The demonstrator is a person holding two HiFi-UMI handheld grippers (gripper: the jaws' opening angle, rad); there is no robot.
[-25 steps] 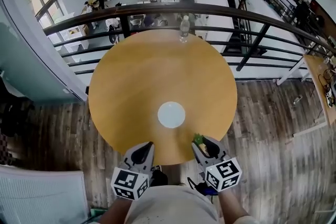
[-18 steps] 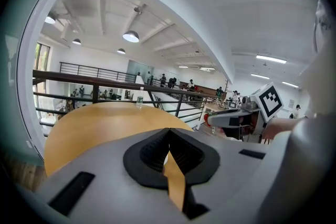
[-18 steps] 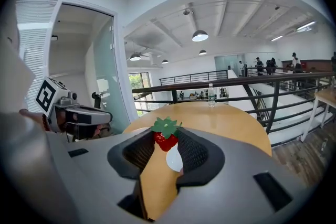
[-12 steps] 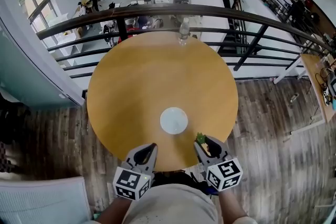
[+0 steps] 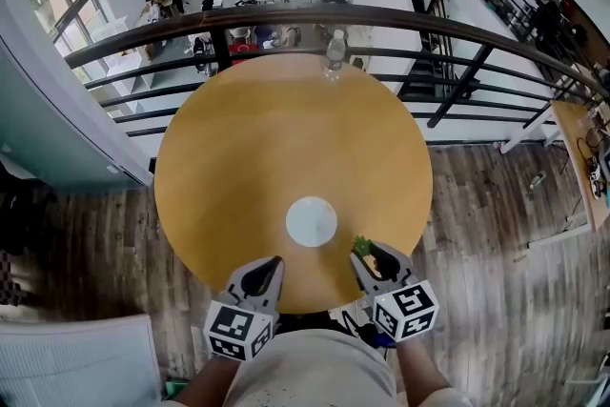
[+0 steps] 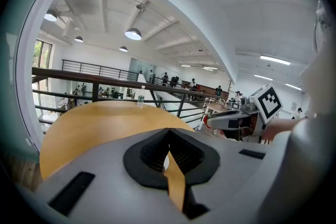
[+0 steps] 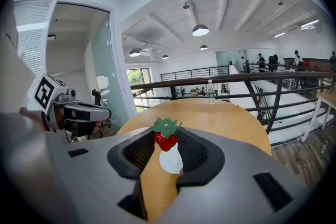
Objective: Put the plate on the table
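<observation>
Plate [image 5: 312, 221] rests on round wooden table [image 5: 248, 148] beside balcony railing [image 5: 286, 17]; left gripper [image 5: 270, 264] jaws closed, right gripper [image 5: 365, 254] jaws clamp strawberry [image 7: 166, 140].

plate [image 5: 311, 221] wht | table [image 5: 276, 138] tan | strawberry [image 7: 167, 140] red, grn top | railing [image 5: 286, 12] blk

No words, numbers or brand names can be read anywhere here. The left gripper's marker cube [image 5: 236, 332] shows only black-and-white square patterns, with no letters or digits among them. The right gripper's marker cube [image 5: 407, 310] is the same, blocky black shapes on white and nothing to read. The clear bottle [image 5: 334, 52] has a band around it, but any print on that is far too small to make out.
</observation>
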